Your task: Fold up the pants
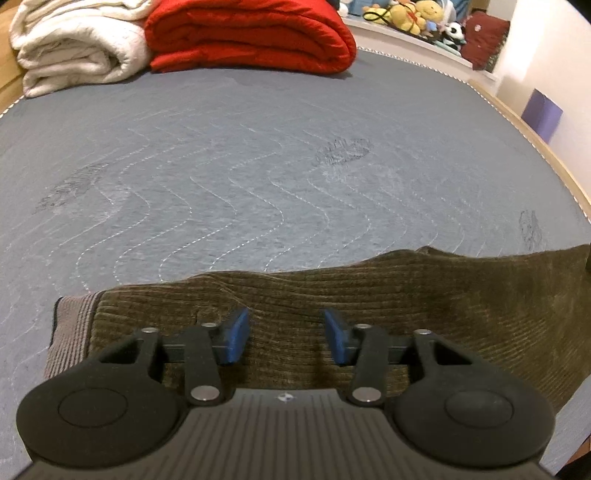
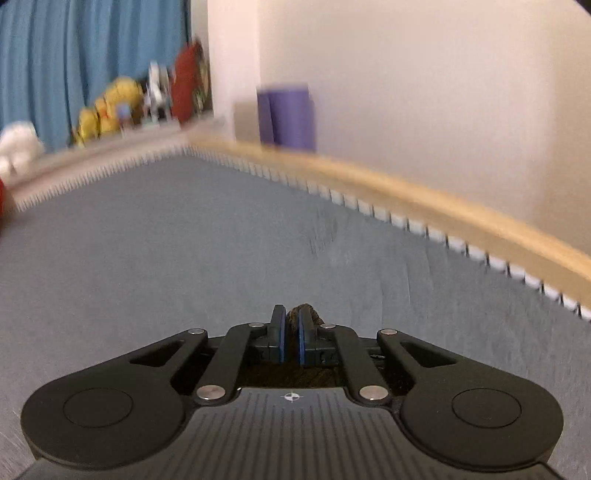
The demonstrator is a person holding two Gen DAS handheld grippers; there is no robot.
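Brown corduroy pants (image 1: 369, 295) lie across the near part of a grey quilted bed (image 1: 240, 166); a ribbed cuff or waistband (image 1: 72, 325) shows at their left end. My left gripper (image 1: 286, 338) is open, its blue pads (image 1: 236, 336) hovering over the fabric and holding nothing. In the right wrist view my right gripper (image 2: 291, 338) is shut on a bunched bit of the brown pants (image 2: 304, 310), which pokes up between the pads over the grey bed (image 2: 184, 240). The rest of the pants is hidden under that gripper.
A folded red blanket (image 1: 247, 33) and a cream blanket (image 1: 77, 44) lie at the bed's far end. Stuffed toys (image 1: 410, 14) sit on a ledge behind. The bed's wooden edge (image 2: 424, 199) runs along the right, with a purple box (image 2: 288, 118) by the wall.
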